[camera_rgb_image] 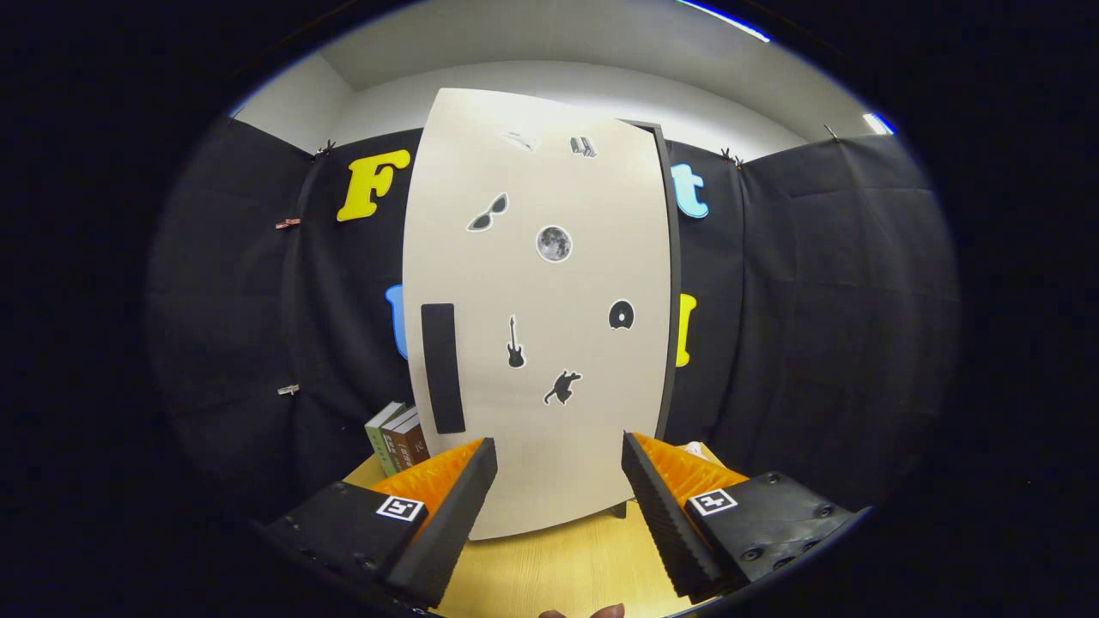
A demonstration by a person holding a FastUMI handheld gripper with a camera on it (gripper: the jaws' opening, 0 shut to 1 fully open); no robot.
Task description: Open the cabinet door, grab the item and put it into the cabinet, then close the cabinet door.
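A tall cream cabinet door (537, 283) stands just ahead of my fingers, shut against its dark frame, with a black vertical handle (442, 367) near its left side and several small stickers on its face. My gripper (558, 468) is open, its two black ridged fingers with orange backs spread wide and nothing between them. The left finger (451, 506) sits just below and right of the handle. The cabinet rests on a light wooden table (567, 566).
Several upright books (397, 438) stand on the table to the left of the cabinet. A small pale object (694, 448) peeks out behind the right finger, beside the cabinet's right edge. Fingertips of a hand (584, 613) show below the fingers.
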